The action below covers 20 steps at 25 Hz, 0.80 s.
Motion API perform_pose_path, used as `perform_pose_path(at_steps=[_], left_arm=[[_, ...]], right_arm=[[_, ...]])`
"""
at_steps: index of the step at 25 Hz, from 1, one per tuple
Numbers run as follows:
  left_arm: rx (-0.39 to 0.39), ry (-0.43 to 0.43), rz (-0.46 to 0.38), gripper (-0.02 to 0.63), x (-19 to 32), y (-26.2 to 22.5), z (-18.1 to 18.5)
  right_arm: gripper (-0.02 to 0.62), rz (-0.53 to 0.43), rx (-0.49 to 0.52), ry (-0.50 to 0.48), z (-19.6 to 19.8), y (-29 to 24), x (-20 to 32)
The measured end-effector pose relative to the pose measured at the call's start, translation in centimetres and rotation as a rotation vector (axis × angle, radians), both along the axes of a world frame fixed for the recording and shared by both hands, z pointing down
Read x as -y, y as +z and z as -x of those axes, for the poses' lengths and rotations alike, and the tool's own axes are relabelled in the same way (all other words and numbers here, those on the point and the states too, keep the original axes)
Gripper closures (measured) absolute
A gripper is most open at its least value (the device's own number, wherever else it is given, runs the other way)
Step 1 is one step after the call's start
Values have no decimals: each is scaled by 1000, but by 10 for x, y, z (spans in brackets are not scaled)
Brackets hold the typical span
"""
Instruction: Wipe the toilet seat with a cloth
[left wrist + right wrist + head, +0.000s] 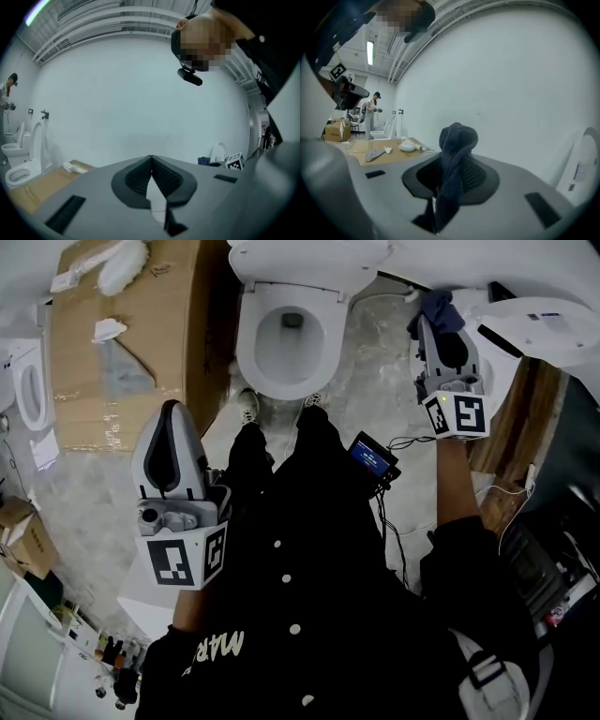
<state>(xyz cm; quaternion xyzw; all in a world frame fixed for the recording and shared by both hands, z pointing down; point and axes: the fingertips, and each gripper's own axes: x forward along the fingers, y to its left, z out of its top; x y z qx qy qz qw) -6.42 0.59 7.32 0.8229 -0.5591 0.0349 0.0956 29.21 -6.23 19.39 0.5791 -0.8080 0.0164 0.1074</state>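
In the head view the white toilet seat (246, 351) rings an open bowl, straight ahead of the person's feet. My right gripper (433, 322) is held up to the right of the bowl, shut on a dark blue cloth (437, 307) that bunches above its tips. In the right gripper view the cloth (457, 154) stands up from the closed jaws and hangs down between them, facing a white wall. My left gripper (172, 420) is raised at lower left, away from the toilet. Its jaws (151, 161) are shut with nothing in them.
A flattened cardboard sheet (117, 352) with white rags lies left of the toilet. A small device with a lit screen (372, 457) and cables hangs by the person's leg. More white fixtures (548, 329) stand at the right. Another person (371, 117) stands by distant toilets.
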Motion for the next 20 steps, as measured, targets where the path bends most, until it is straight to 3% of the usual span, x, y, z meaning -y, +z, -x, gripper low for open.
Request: perform_pose_path(at_steps=[4,12,20], left_arm=[[9,17,44,598,-13,26,1],[-12,24,115,598,-18,81,10],[-45,4,171,598,-7,139,20]], right_arm=[[506,81,-2,-90,46,54,10],[508,199,-117,-323,140,169,27],[509,293,-355,-466,178,299,53]])
